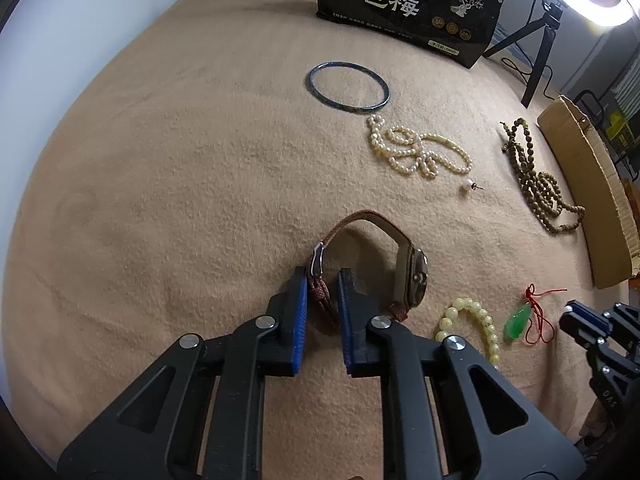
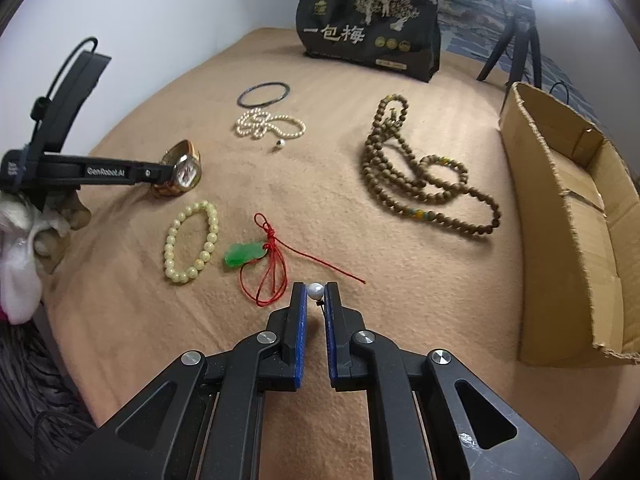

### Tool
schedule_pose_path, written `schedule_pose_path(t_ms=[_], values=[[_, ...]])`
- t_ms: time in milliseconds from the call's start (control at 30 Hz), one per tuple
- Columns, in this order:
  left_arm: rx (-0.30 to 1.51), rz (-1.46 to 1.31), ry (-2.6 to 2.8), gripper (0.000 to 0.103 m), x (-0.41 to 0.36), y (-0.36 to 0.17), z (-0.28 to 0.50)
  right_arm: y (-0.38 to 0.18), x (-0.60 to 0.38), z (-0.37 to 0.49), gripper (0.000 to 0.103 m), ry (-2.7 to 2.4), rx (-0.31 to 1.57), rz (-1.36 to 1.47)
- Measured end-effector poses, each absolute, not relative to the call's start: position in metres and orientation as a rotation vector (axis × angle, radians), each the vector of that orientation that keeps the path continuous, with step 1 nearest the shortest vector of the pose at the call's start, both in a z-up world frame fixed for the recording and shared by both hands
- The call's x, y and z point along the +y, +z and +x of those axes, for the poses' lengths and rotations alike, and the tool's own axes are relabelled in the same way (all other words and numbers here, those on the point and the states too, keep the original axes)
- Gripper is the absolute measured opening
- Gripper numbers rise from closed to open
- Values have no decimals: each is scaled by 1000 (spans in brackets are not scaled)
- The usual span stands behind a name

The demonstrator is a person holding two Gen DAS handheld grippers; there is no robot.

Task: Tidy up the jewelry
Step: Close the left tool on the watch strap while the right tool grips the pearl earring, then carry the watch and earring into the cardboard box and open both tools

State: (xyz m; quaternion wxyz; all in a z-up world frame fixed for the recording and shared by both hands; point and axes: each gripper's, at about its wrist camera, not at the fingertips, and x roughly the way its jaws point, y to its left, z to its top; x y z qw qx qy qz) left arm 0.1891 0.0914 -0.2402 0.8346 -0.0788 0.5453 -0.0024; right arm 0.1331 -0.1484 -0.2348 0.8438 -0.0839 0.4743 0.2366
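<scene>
tan blanket-covered bed | open brown cardboard box right edge | long brown wooden bead strand centre-right | left gripper fingers clenched on brown-strapped gold wristwatch, frame centre | right gripper fingers grasping white pearl earring, lower centre

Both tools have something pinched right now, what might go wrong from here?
1. The right tool holds the pearl earring only at its fingertips; the round pearl may slip out.
2. The left tool grips just the watch strap, so the heavy case may swing or slide when lifted.
</scene>
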Motion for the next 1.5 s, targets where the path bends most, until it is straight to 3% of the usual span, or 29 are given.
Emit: schedule_pose_path(t_ms=[467, 733, 1500], values=[[1117, -192, 7, 7, 98, -231, 182, -206, -161, 130, 7, 458, 913, -136], [1028, -222, -35, 7, 87, -196, 177, -180, -175, 130, 7, 428, 836, -95], [932, -225, -347, 7, -96, -140, 198, -124, -322, 157, 7, 119, 714, 116]])
